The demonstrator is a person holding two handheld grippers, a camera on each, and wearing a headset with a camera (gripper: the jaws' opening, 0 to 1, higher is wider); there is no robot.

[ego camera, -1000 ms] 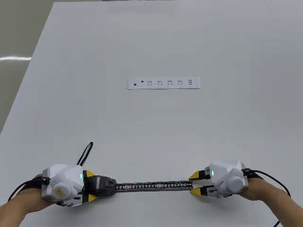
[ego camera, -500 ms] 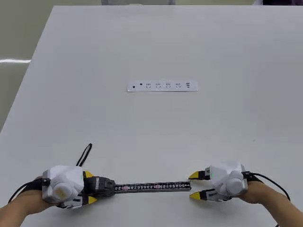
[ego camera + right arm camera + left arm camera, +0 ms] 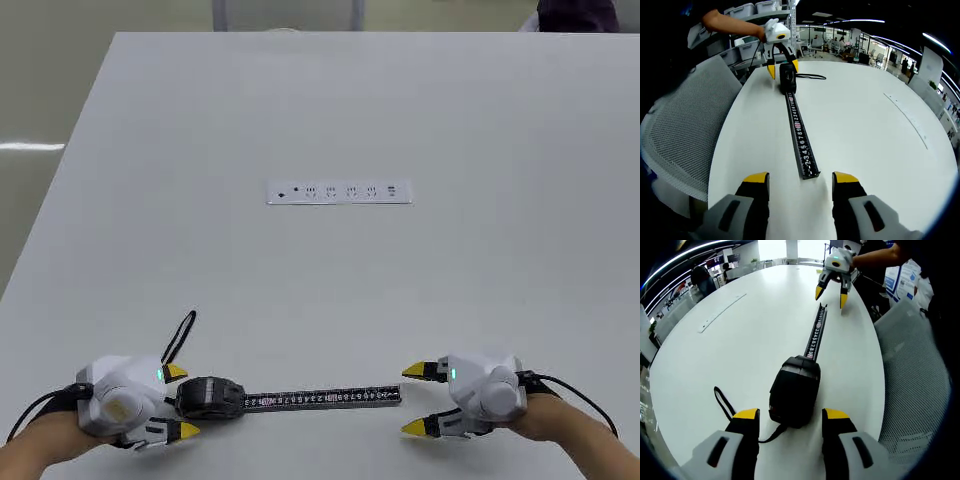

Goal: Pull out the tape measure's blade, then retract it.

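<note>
Lying ungripped: tape measure, blade extended.

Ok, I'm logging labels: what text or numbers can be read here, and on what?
"2", "3": scale digits on the blade near its tip, in the right gripper view; the rest of the scale is too small to read.
On the power strip: markings too small to read.
On the case: no label that can be read.
On the posters behind: blurred.

I'm seeing matt black plastic on the tape measure's case, a smooth, faintly glossy white table, and, at twelve o'clock, a white plastic power strip.
</note>
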